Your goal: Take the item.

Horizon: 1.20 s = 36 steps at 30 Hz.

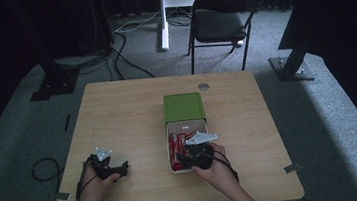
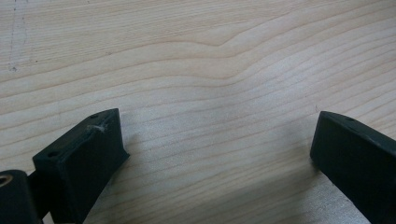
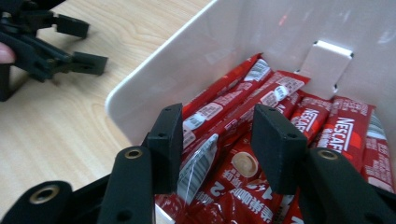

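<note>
Counter (image 1: 133,115): light wood top, seen from above; a small round grey fitting (image 1: 203,86) sits near its far edge at 12 o'clock.
White box (image 1: 167,132): open-topped, placed right of the counter's centre; in the right gripper view its near wall and far wall with a slotted tab are visible.
Green lid (image 1: 183,107): lies flat on the counter at 12 o'clock of the white box, touching or just beside its far end; which of the two cannot be told.
Red sachets (image 3: 275,100): long red stick packets with white print, lying side by side inside the white box; one shows a barcode.
Right tool (image 3: 217,140): held in the right hand (image 1: 220,169) at the box's 6 o'clock end; jaws partly open, lowered into the box with a sachet between them; contact with the sachet cannot be confirmed.
Left tool (image 2: 219,140): held in the left hand (image 1: 95,184) at 9 o'clock of the box, well apart from it; jaws spread wide over bare wood, nothing between them.
Left tool, second sighting: appears at 10 o'clock in the right gripper view, jaws apart.
Floor: grey carpet with cables (image 1: 129,60).
Chair (image 1: 220,18): black, standing beyond the counter at 1 o'clock.
</note>
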Motion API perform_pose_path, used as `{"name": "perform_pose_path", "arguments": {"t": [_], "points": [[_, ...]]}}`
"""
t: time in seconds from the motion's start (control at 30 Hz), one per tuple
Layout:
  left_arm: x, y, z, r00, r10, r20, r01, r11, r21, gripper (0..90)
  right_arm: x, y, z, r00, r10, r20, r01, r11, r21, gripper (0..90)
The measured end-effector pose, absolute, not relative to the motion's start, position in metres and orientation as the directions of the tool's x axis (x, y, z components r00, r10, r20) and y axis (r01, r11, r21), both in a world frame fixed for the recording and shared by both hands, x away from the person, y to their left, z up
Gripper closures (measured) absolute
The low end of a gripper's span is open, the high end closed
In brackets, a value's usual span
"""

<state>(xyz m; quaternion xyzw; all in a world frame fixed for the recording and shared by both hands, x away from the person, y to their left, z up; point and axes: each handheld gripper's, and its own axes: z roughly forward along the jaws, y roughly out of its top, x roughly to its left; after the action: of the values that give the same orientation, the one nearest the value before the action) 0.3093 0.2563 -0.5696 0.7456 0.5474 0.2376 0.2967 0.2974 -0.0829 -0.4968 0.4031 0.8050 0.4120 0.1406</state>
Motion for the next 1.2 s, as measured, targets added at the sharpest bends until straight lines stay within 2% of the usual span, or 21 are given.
{"name": "perform_pose_path", "arguments": {"t": [0.17, 0.23, 0.3, 0.4, 0.47, 0.53, 0.57, 0.7, 1.2], "points": [[0.309, 0.256, -0.570, 0.289, 0.957, 0.031, 0.675, -0.226, 0.702, 3.6, 0.298, -0.080, -0.503, -0.633, 0.773, 0.053, 0.525, 0.378, 0.762, 54.1], [0.309, 0.256, -0.570, 0.289, 0.957, 0.030, 0.675, -0.226, 0.702, 3.6, 0.299, -0.079, -0.504, -0.629, 0.775, 0.062, 0.538, 0.376, 0.755, 54.3], [0.309, 0.256, -0.569, 0.289, 0.957, 0.031, 0.676, -0.227, 0.701, 3.6, 0.303, -0.080, -0.503, -0.608, 0.785, 0.117, 0.590, 0.348, 0.729, 54.9], [0.309, 0.256, -0.569, 0.287, 0.957, 0.031, 0.676, -0.225, 0.701, 3.6, 0.306, -0.079, -0.505, -0.616, 0.778, 0.124, 0.590, 0.352, 0.726, 56.8], [0.309, 0.256, -0.569, 0.287, 0.957, 0.031, 0.676, -0.226, 0.702, 3.7, 0.307, -0.079, -0.508, -0.620, 0.775, 0.119, 0.584, 0.355, 0.730, 62.9], [0.309, 0.256, -0.569, 0.287, 0.957, 0.031, 0.676, -0.225, 0.702, 3.7, 0.308, -0.081, -0.509, -0.617, 0.777, 0.122, 0.586, 0.351, 0.730, 75.4], [0.309, 0.256, -0.569, 0.287, 0.957, 0.031, 0.676, -0.226, 0.702, 3.7, 0.308, -0.082, -0.509, -0.615, 0.775, 0.145, 0.596, 0.336, 0.729, 78.7], [0.309, 0.256, -0.569, 0.287, 0.957, 0.030, 0.676, -0.225, 0.702, 3.6, 0.307, -0.084, -0.507, -0.612, 0.774, 0.160, 0.596, 0.318, 0.738, 85.0], [0.309, 0.256, -0.569, 0.287, 0.957, 0.031, 0.676, -0.225, 0.702, 3.6, 0.298, -0.093, -0.484, -0.629, 0.751, 0.203, 0.567, 0.264, 0.780, 85.5]]}}
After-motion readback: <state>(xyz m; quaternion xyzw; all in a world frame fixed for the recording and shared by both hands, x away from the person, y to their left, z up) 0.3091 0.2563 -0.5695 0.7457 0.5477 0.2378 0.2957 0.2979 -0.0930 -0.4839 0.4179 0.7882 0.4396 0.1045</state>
